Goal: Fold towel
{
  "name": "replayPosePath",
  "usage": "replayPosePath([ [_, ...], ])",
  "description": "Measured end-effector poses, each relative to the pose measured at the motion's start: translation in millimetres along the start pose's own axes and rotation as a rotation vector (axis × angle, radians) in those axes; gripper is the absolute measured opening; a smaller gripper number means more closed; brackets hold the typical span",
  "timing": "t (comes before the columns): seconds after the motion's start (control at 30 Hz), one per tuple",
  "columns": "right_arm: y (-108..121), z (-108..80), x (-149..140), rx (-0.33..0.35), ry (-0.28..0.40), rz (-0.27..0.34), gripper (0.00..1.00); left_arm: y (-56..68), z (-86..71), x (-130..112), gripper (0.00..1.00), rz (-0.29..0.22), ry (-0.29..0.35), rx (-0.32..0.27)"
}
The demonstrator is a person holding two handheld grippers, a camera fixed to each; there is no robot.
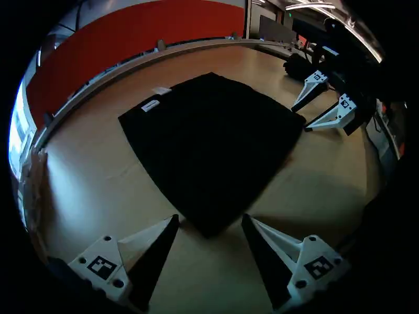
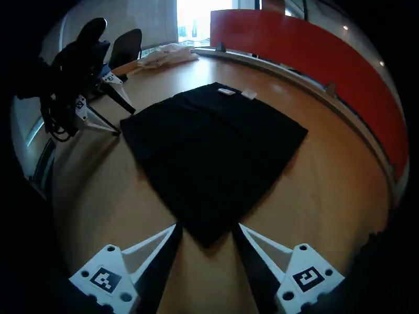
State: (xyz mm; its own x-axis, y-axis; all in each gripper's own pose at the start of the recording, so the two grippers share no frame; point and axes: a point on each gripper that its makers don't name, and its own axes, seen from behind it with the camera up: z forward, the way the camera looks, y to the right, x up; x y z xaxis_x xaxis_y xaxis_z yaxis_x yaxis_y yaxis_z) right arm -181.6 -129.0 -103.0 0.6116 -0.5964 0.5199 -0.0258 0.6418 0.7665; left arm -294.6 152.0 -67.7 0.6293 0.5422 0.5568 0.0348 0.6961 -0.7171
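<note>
Towel (image 1: 209, 152), black, lay flat on wooden table (image 1: 89, 178), at frame centre in both views. Left gripper (image 1: 209, 217) sat at bottom of left gripper view, fingers spread apart, nearest towel corner between tips, nothing gripped. Right gripper (image 2: 207, 226) sat likewise spread at bottom of right gripper view, straddling another corner.

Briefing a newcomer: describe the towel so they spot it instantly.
Find the long wooden table beside the red wall panel. Flat on its middle lies the towel: black, white-tagged, unlike the pale cloth heap at the far end.
</note>
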Motion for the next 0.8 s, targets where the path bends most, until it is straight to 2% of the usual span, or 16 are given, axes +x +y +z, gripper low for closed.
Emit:
replayPosePath([
  [0.2,1.4,0.8,0.5,0.003,-0.004,0.001,0.52,-1.3,-0.7,0.2,0.76,-0.01,-0.013,0.006],
  [0.33,2.0,2.0,1.2,0.004,-0.006,0.0,0.4,-3.8,-0.7,0.9,0.61,-0.022,-0.024,0.016],
  [0.47,1.3,3.3,1.7,0.007,-0.007,-0.003,0.3,-5.9,-0.3,1.5,0.36,-0.033,-0.029,0.025],
  [0.53,1.4,3.9,1.8,0.007,-0.008,-0.001,0.25,-6.6,0.0,1.8,0.28,-0.04,-0.031,0.029],
  [0.6,1.9,4.6,1.8,0.006,-0.008,0.002,0.23,-6.7,0.3,2.3,0.23,-0.049,-0.032,0.031],
  [0.8,6.9,4.2,2.2,-0.007,-0.007,0.018,0.16,0.7,-0.2,3.2,0.17,-0.062,-0.039,0.009],
])
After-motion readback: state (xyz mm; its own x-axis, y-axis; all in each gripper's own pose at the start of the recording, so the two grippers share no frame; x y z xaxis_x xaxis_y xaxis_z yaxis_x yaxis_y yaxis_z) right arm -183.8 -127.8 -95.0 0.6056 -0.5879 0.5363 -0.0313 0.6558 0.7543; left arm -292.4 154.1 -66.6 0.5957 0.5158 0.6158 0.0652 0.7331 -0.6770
